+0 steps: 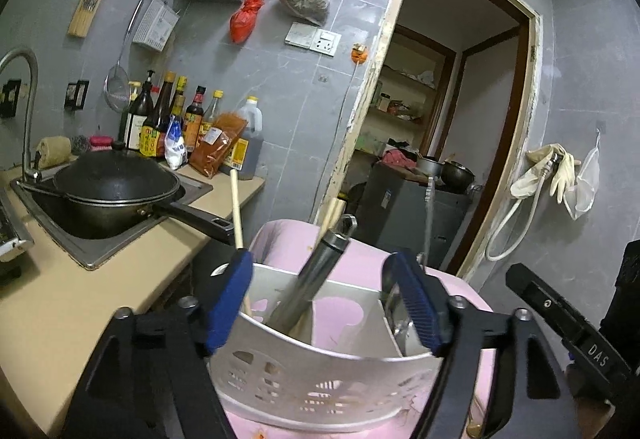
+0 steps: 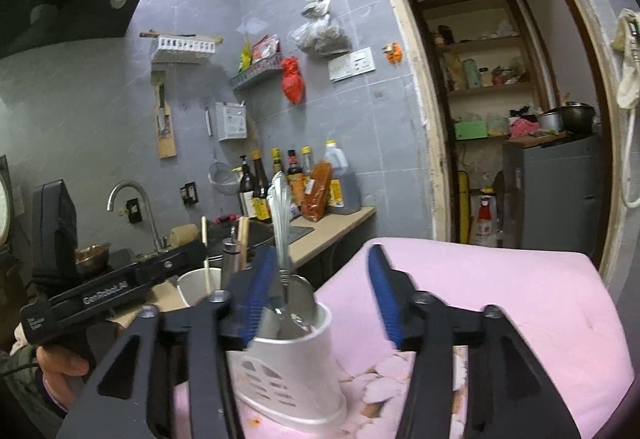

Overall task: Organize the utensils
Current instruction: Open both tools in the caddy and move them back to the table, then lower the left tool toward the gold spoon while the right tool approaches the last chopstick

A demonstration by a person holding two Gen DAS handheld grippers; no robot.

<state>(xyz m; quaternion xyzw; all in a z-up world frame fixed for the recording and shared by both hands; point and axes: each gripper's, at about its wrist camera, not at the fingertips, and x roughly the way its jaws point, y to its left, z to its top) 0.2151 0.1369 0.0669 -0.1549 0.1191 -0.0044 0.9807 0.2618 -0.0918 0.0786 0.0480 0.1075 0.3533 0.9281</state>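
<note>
Pink cloth (image 2: 500, 299) carries a light plastic utensil holder (image 1: 320, 383) between both wide-open hand-held grippers, left hand-held gripper (image 1: 320, 307) and right hand-held gripper (image 2: 320, 291), while its slick steel spoon (image 2: 280, 215) looks stiff, best pinched at the ridged handle.

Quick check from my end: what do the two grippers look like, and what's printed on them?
Both are matte black frames with bolted linkage arms and ribbed blue finger pads. The left gripper shows white "GenRobot.AI" lettering along its body in the right wrist view, above a bare hand with a thin cable beside it. The right gripper shows "DAS" in white in the left wrist view.
</note>
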